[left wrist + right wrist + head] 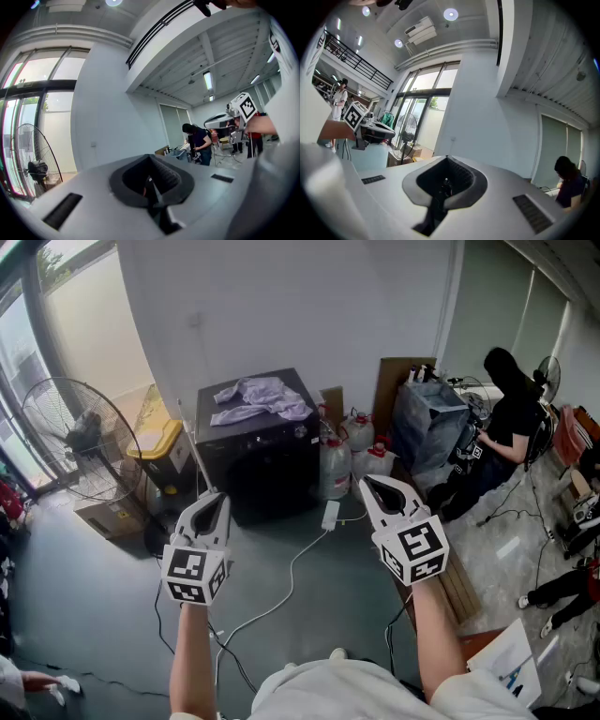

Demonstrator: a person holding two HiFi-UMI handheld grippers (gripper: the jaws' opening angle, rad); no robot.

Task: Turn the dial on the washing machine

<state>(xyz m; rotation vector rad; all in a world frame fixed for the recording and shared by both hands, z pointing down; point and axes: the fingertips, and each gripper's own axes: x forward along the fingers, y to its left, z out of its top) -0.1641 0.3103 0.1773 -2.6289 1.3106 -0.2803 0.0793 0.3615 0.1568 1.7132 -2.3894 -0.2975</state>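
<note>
While left tool (214,502) and right tool (377,487) each press closed, clothes (262,397) top washing machine (270,463); jugs (336,467) beside

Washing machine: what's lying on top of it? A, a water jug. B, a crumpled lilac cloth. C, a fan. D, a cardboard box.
B: in the head view a crumpled lilac cloth lies across the top of the black washing machine.

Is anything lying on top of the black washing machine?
Yes, a crumpled pale purple cloth lies spread on the flat top of the washing machine in the head view.
</note>
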